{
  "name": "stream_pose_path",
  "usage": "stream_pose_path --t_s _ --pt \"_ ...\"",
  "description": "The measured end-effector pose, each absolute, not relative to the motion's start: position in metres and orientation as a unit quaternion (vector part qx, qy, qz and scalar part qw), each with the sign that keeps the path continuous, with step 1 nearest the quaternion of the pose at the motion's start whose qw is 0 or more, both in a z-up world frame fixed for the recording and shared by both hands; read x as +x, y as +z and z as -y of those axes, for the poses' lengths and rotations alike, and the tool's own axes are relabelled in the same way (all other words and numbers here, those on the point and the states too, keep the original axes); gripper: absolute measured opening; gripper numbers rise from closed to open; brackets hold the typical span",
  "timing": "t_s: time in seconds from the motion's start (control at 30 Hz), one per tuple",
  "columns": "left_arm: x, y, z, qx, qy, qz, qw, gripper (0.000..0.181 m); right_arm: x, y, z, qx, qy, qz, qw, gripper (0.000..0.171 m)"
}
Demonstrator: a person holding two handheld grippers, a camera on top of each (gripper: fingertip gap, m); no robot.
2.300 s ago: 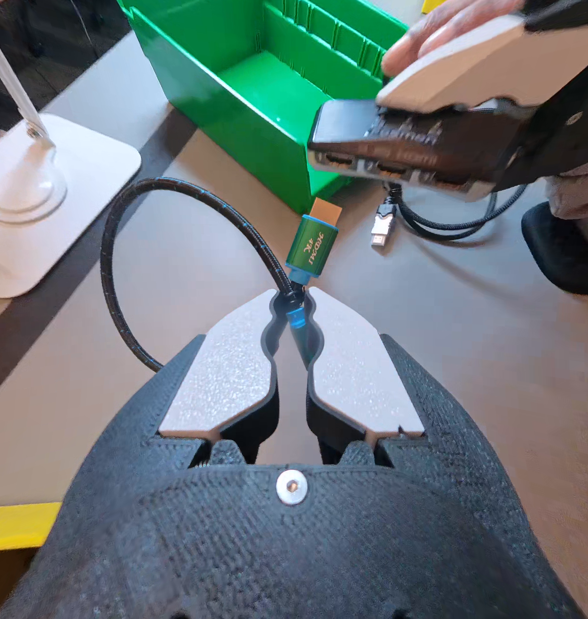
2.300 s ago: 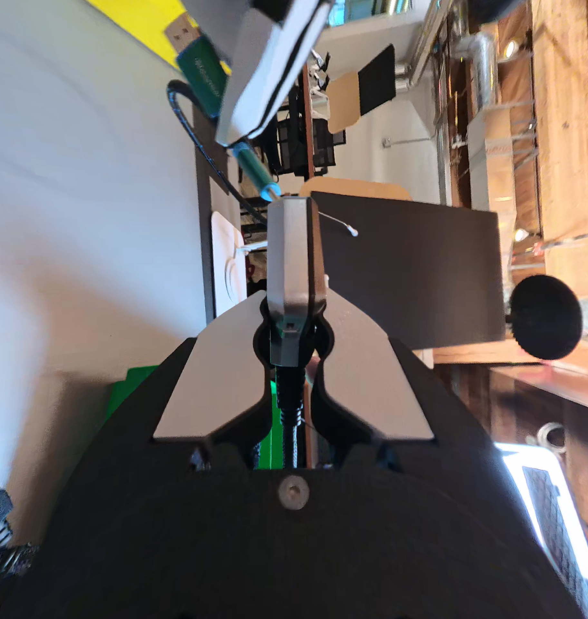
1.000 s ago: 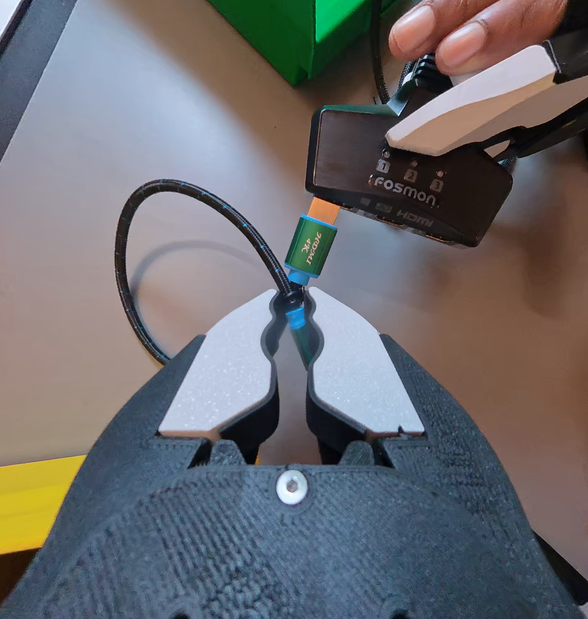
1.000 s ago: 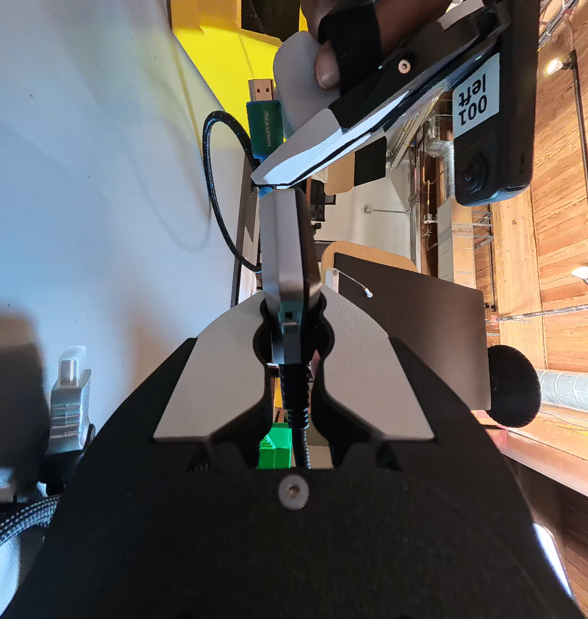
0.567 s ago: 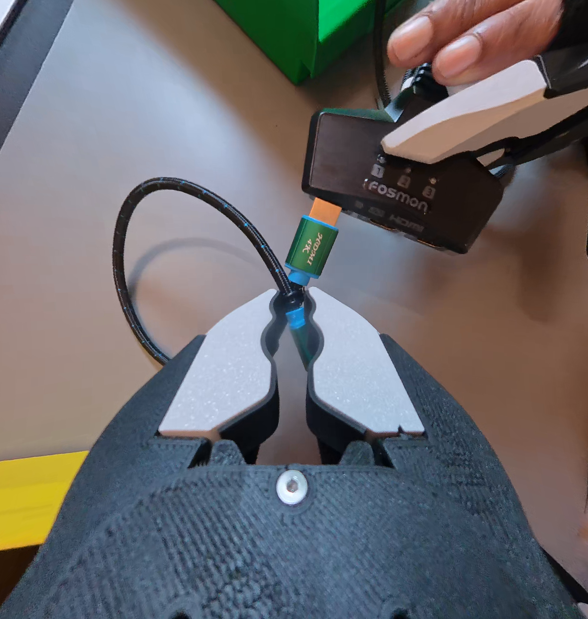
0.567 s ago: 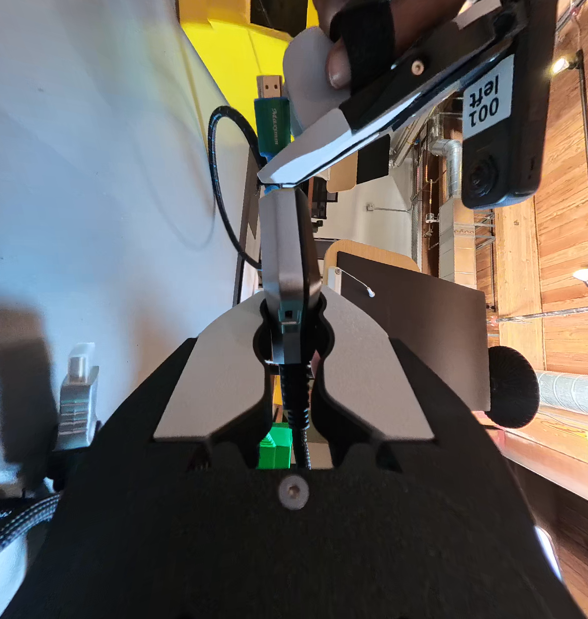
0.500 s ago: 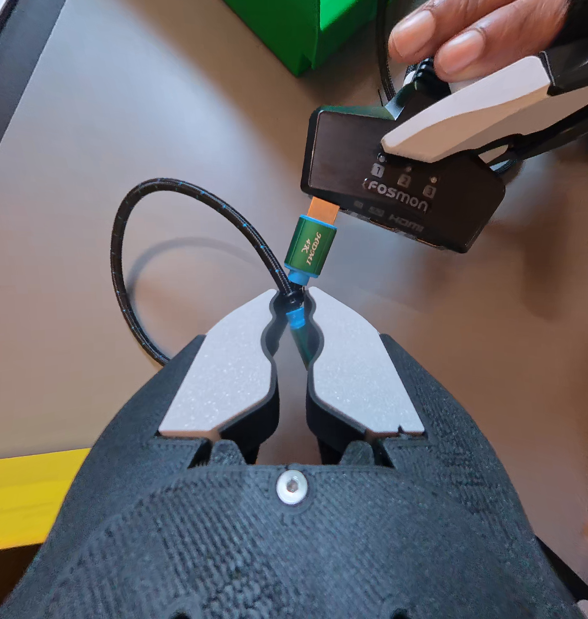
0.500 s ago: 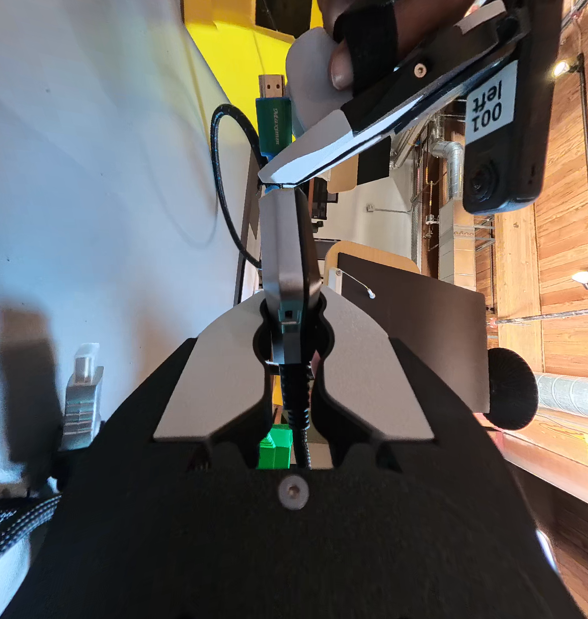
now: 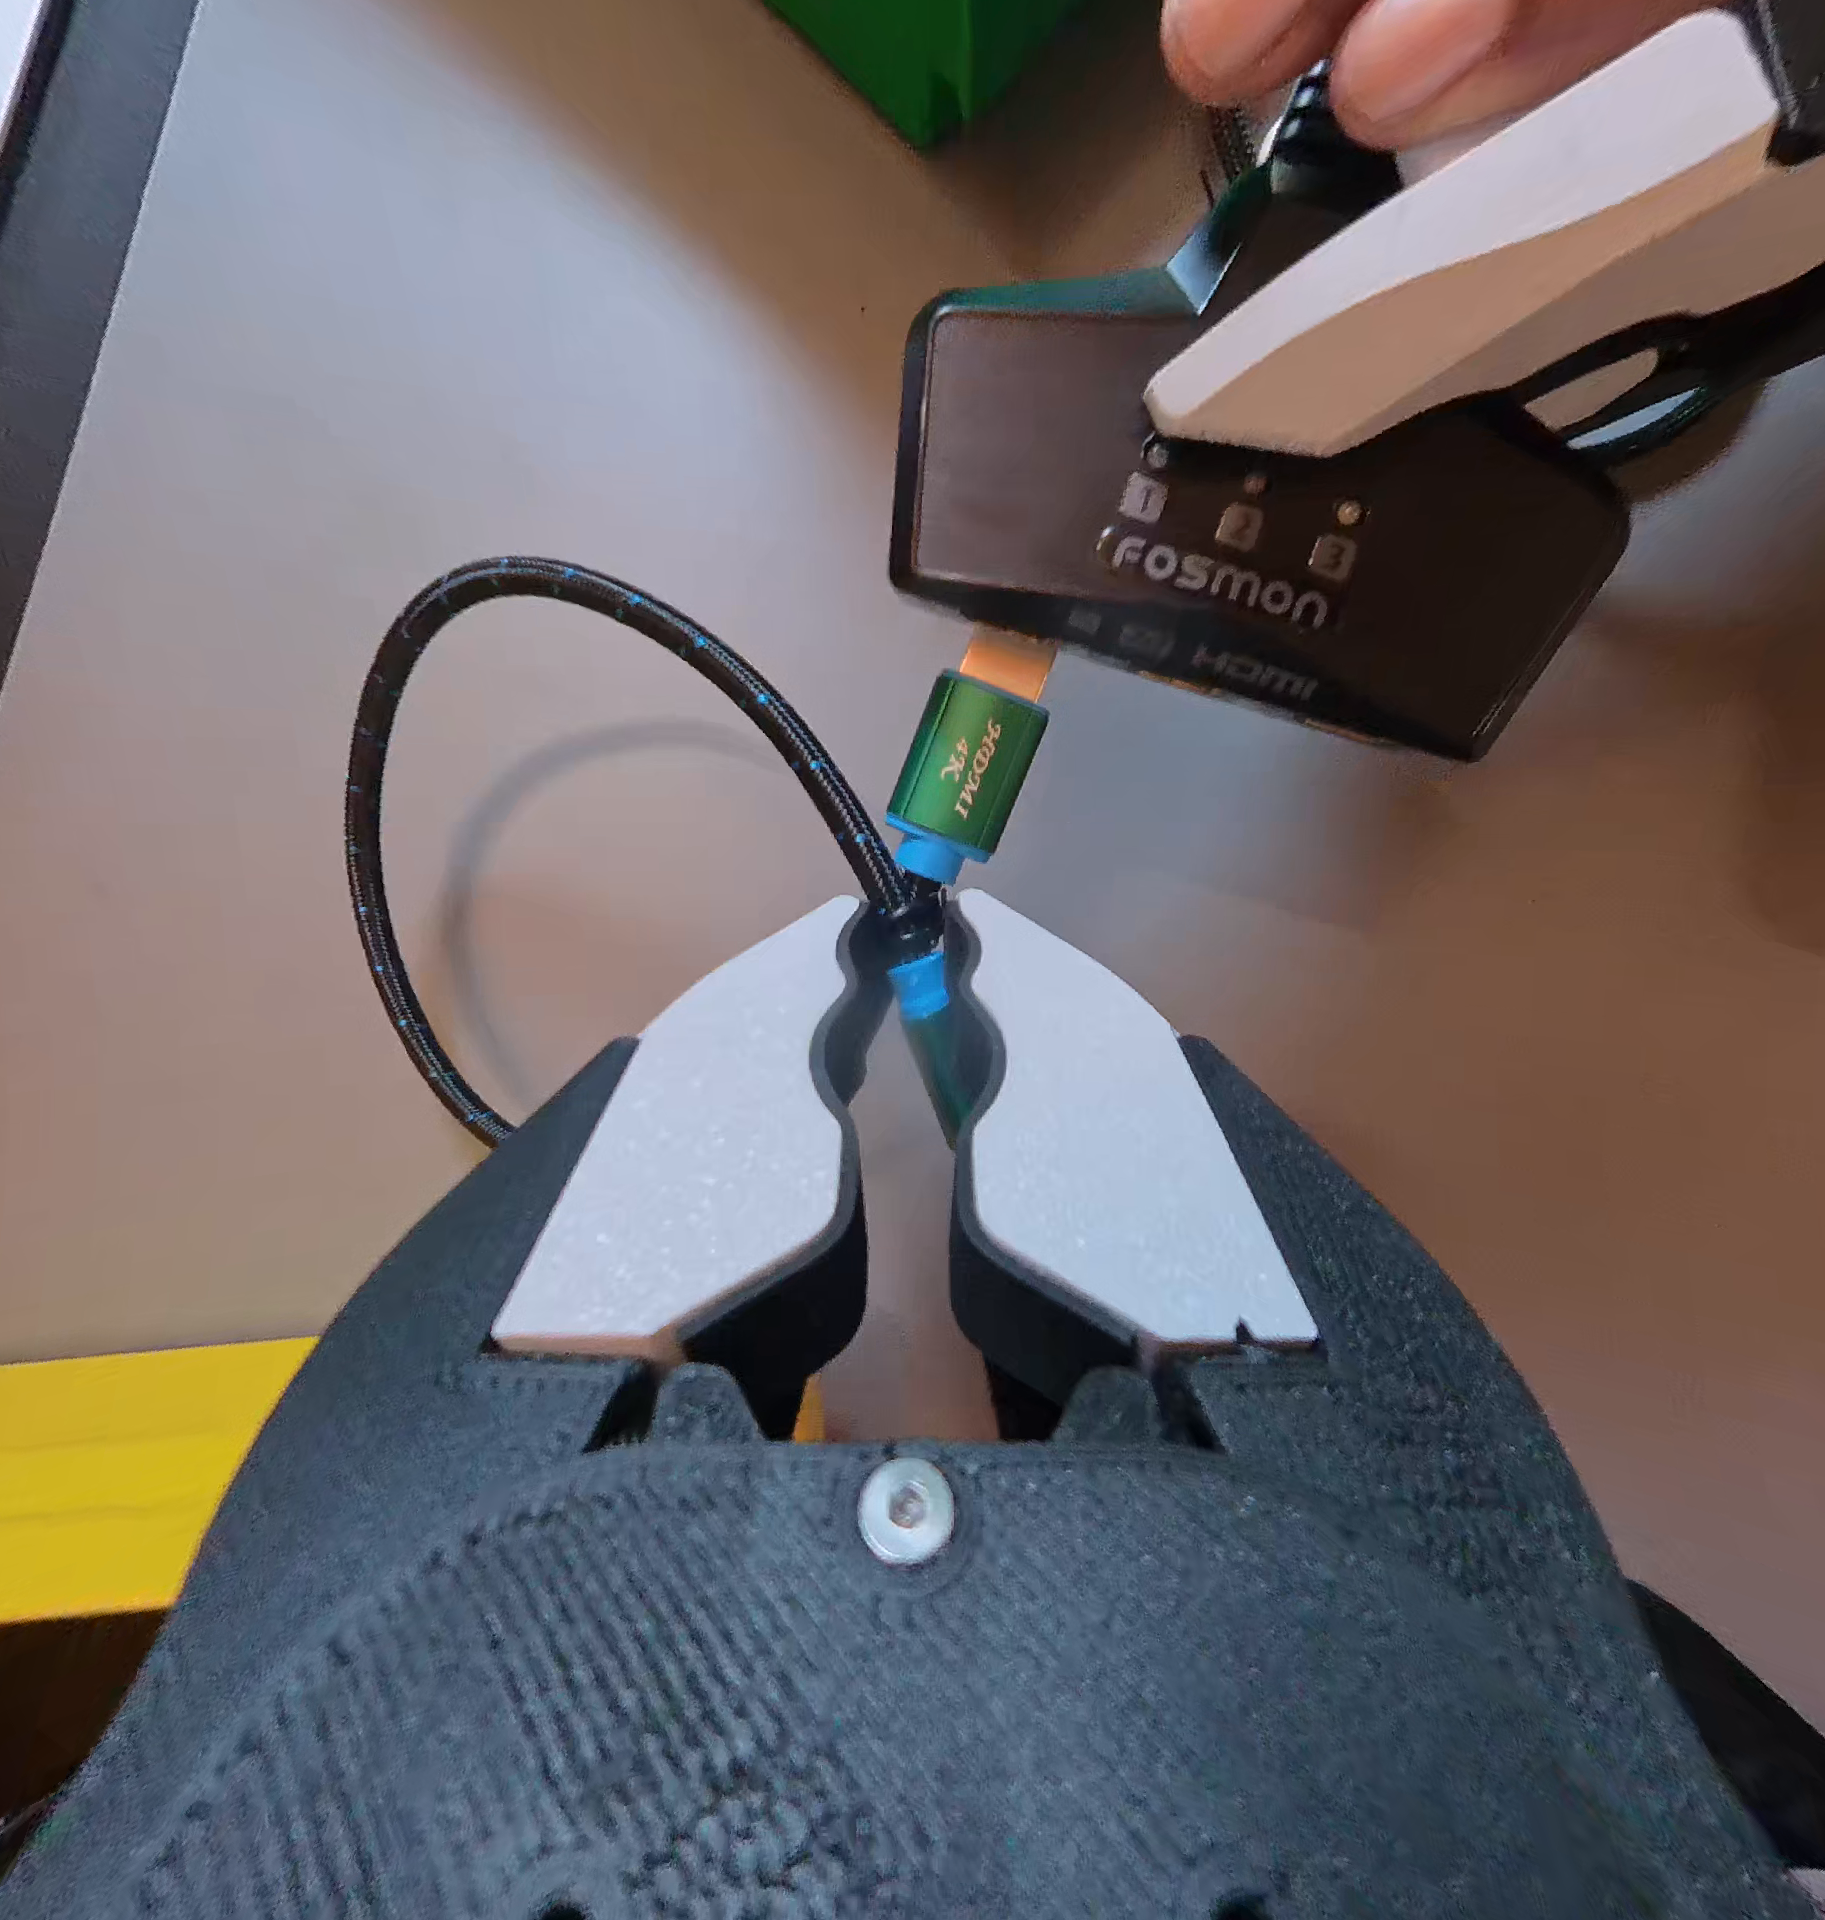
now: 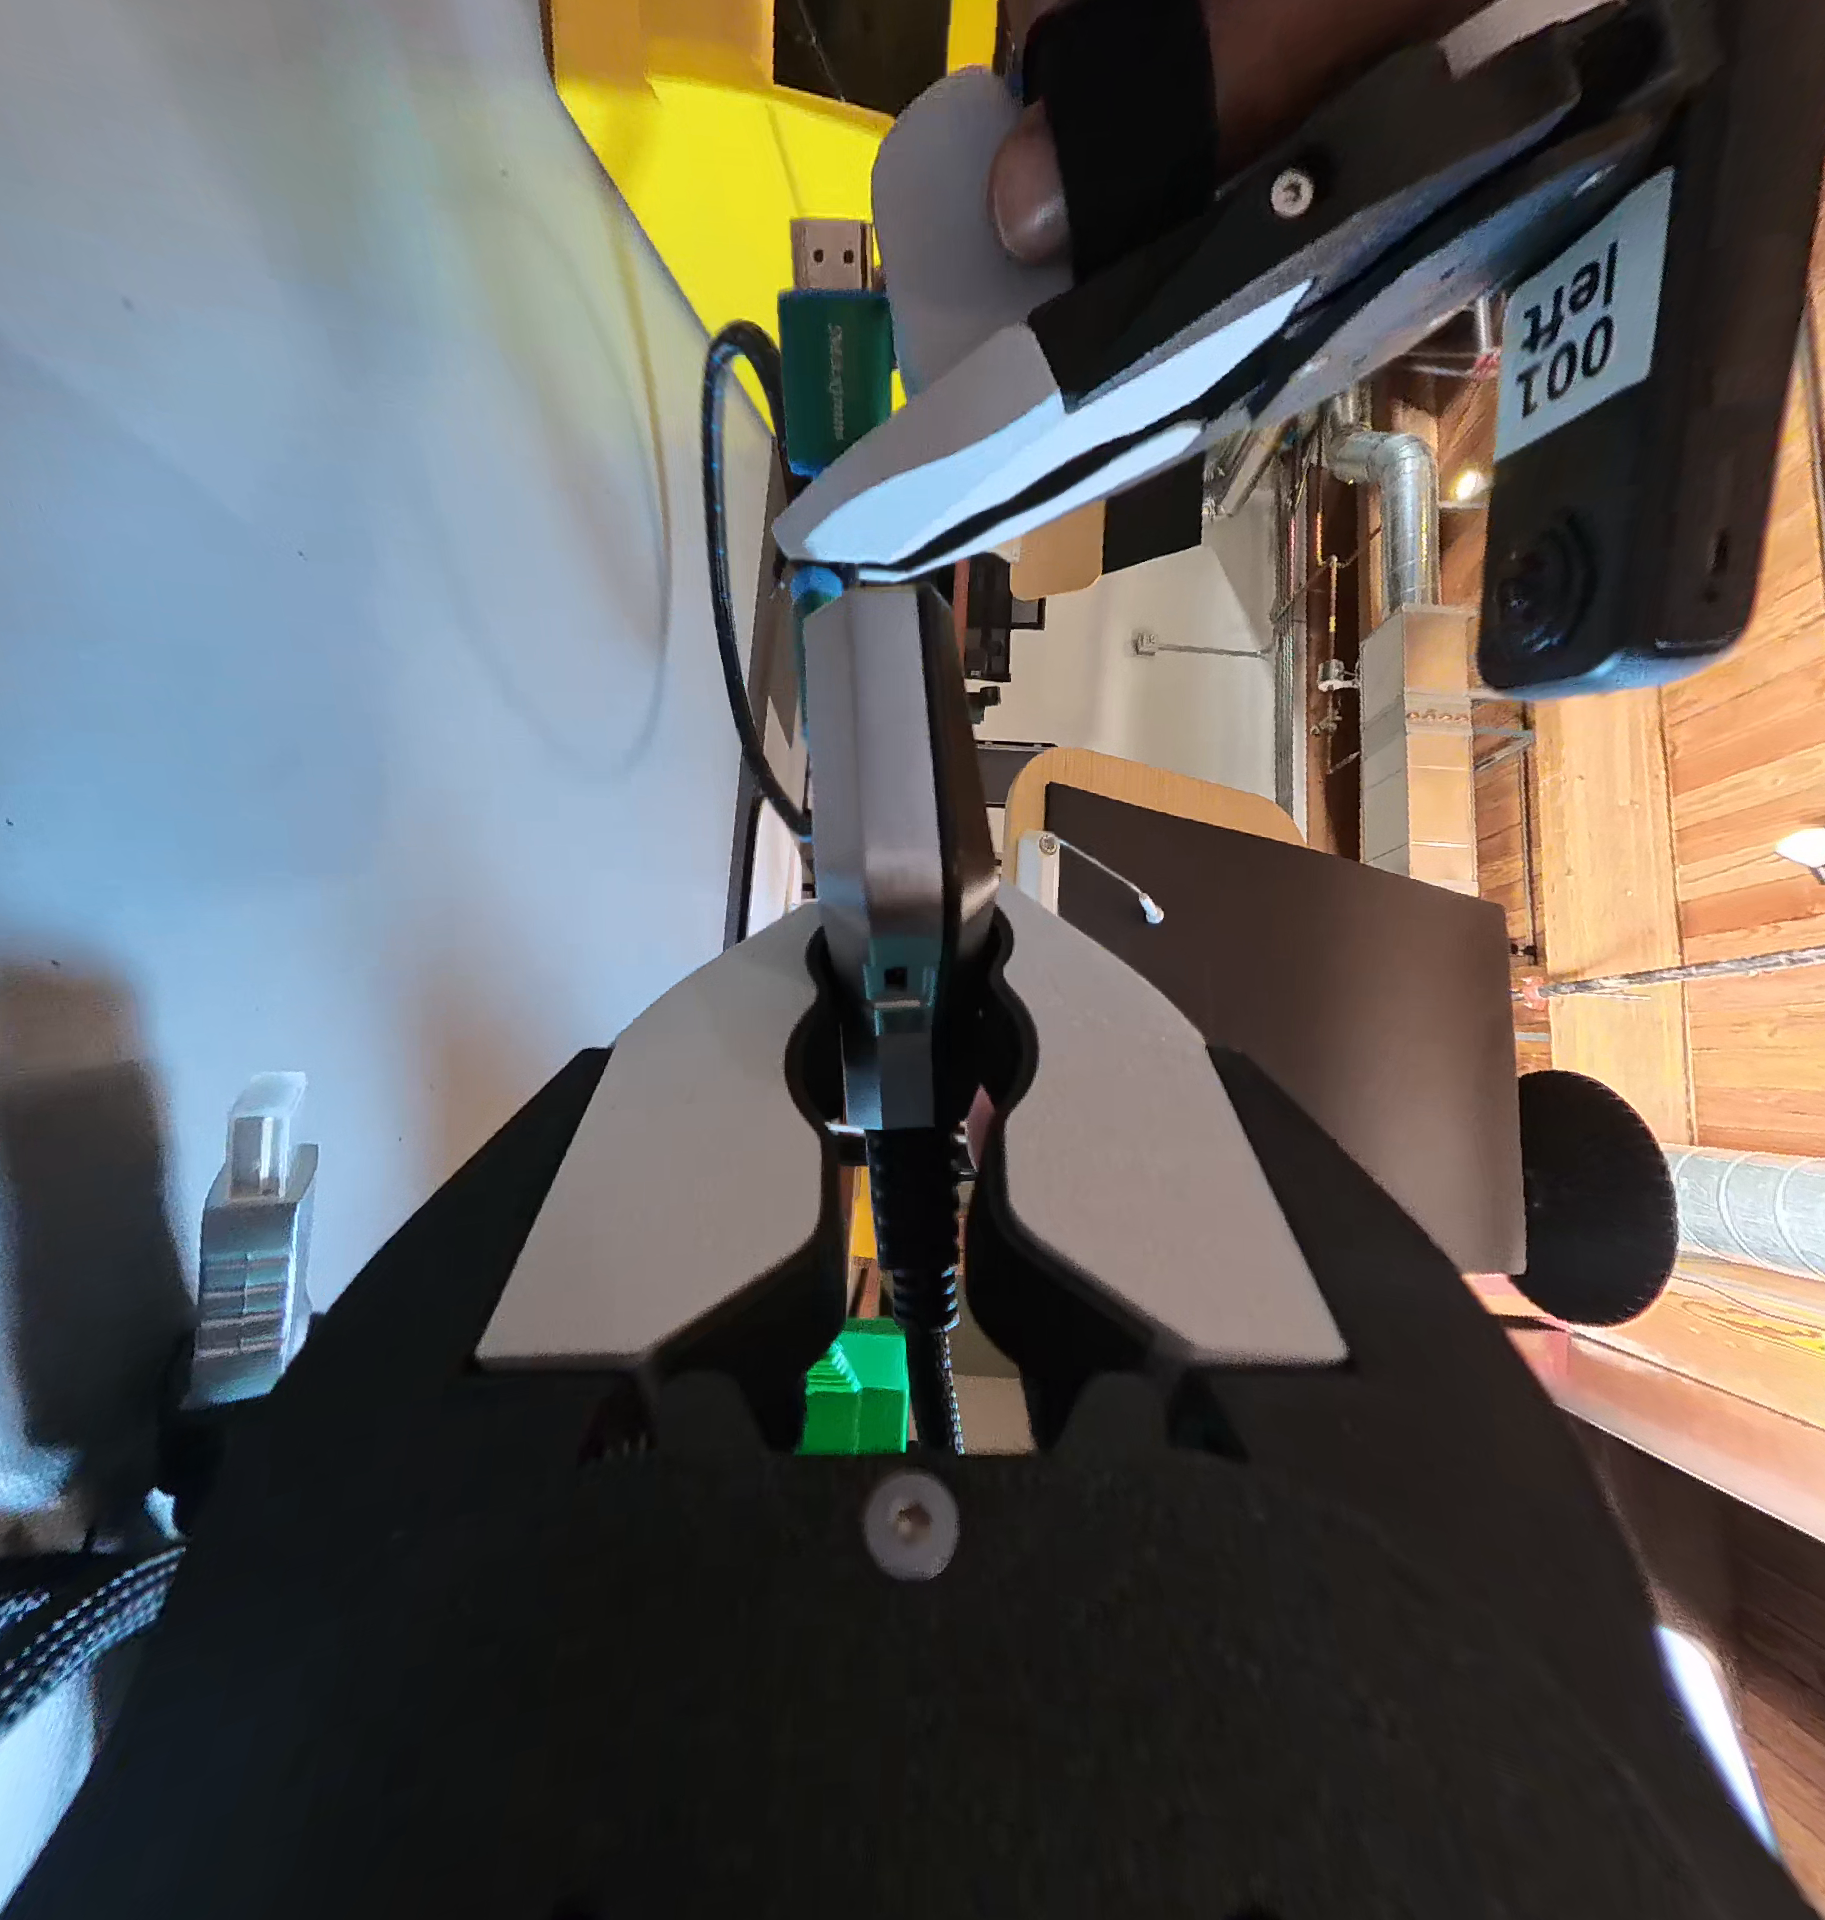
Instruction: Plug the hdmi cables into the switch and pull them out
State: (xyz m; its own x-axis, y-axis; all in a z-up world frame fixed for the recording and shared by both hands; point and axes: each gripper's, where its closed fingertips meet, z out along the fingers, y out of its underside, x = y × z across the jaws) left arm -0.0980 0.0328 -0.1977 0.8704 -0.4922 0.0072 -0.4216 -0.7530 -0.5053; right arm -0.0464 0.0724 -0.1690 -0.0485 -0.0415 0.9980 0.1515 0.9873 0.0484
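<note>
The left gripper point(image 9: 913, 914), clamping a green-headed HDMI cable point(image 9: 965, 774), is nosing its plug into the switch point(image 9: 1240, 561) pinched by the right gripper point(image 10: 913, 997), needing a straight push.

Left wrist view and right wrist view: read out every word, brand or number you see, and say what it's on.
I can't repeat writing; here is where it stands.
Black switch: a pale brand word, three small numbers, and a word on its front edge.
Green HDMI plug: gold lettering.
White sticker on the left gripper: a short dark code.
</note>
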Motion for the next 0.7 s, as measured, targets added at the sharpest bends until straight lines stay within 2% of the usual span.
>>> stream_pose_path --t_s 0.7 --pt "-0.1017 -0.1970 -0.0352 -0.936 -0.065 -0.232 0.256 0.012 -0.0461 -0.1738 -0.0741 -0.038 -0.077 0.723 0.686 0.022"
